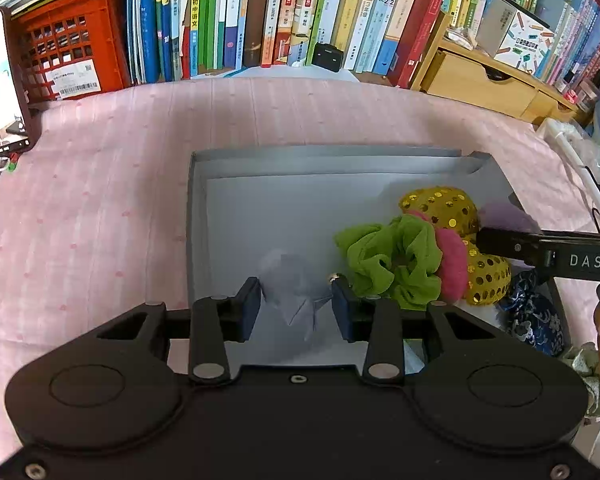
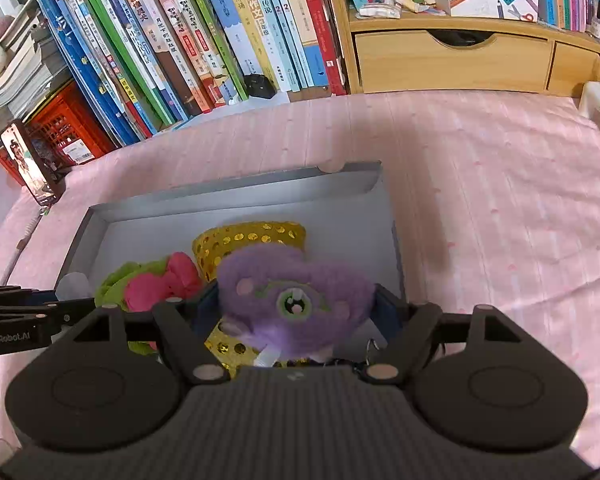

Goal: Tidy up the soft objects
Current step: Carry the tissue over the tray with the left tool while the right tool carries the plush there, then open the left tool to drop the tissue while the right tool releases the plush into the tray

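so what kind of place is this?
Likely a home study or child's room: a long row of books, a wooden drawer unit, and a pink patterned cloth under the grey box.

We cannot see the bottom of the purple plush toy (image 2: 296, 300), hidden behind the right gripper's body. The blue patterned pouch (image 1: 534, 320) is half covered. The phone (image 1: 2, 84) runs off the left edge, its screen blurred.
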A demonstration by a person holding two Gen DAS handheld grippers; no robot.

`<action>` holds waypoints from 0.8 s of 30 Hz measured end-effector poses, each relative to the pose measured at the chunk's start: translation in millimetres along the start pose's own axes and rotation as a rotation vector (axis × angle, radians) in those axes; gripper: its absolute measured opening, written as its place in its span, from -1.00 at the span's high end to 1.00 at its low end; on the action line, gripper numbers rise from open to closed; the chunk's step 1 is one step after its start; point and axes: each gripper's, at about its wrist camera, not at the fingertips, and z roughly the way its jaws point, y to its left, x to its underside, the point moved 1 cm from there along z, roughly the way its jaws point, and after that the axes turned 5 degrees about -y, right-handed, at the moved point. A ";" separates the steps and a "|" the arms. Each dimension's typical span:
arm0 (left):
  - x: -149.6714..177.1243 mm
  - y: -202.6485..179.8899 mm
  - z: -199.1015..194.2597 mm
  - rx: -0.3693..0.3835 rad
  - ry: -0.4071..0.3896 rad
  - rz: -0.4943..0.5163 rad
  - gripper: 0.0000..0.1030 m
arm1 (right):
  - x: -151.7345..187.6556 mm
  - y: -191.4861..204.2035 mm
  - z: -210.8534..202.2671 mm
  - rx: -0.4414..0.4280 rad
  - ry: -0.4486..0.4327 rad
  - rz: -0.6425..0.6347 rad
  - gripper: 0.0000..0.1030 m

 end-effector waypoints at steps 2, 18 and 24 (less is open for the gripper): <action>-0.4 1.0 0.2 0.002 0.004 -0.007 0.16 | 0.3 -1.0 0.8 -0.002 0.003 0.000 -0.67; -2.8 5.1 -21.8 -0.009 -0.025 -0.037 -0.34 | 0.3 5.1 -13.6 -0.009 -0.001 -0.015 -0.85; -2.2 -0.2 -34.4 -0.011 -0.045 -0.022 -0.47 | -1.9 9.0 -25.9 -0.009 -0.021 -0.026 -0.89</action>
